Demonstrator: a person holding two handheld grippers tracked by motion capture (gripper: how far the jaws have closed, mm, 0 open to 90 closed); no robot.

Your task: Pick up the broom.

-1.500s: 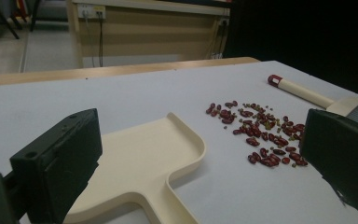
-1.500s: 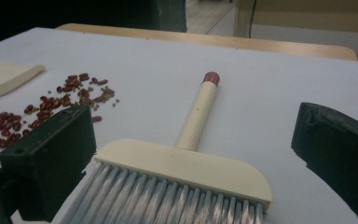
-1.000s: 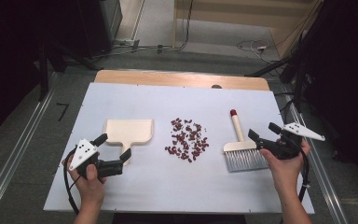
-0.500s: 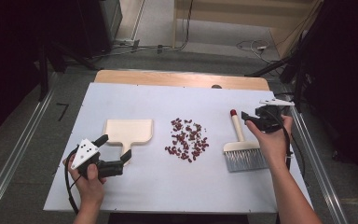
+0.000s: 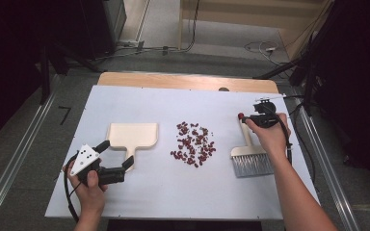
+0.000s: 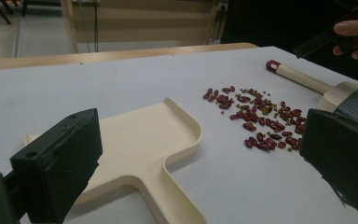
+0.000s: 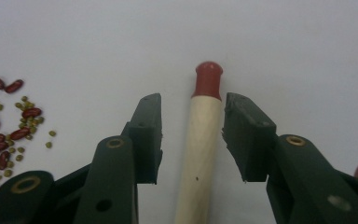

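The right gripper (image 5: 244, 117) is over the far end of the brush handle (image 7: 200, 144), near the red cap (image 7: 208, 79) at its tip. Its jaws have just been closing, and the handle lies between them, but in the right gripper view a small gap is visible on each side, so the pads do not press on the wood and the gripper is not gripping it. The brush (image 5: 249, 156) lies flat on the white surface (image 5: 164, 192), at the right side, with its grey bristles (image 5: 252, 166) toward the person and the handle pointing away. In the middle of the surface there is a loose pile of red beans (image 5: 192, 143) mixed with small green ones; it is between the brush and the cream dustpan (image 5: 131, 135), and apart from both. The dustpan lies flat at the left, with its short handle toward the person. The left gripper (image 5: 118, 163) is low beside this handle, held in the left hand (image 5: 90, 190). Its jaws stand wide open with nothing between them, and in the left gripper view the dustpan handle is seen in front of them, not touched.
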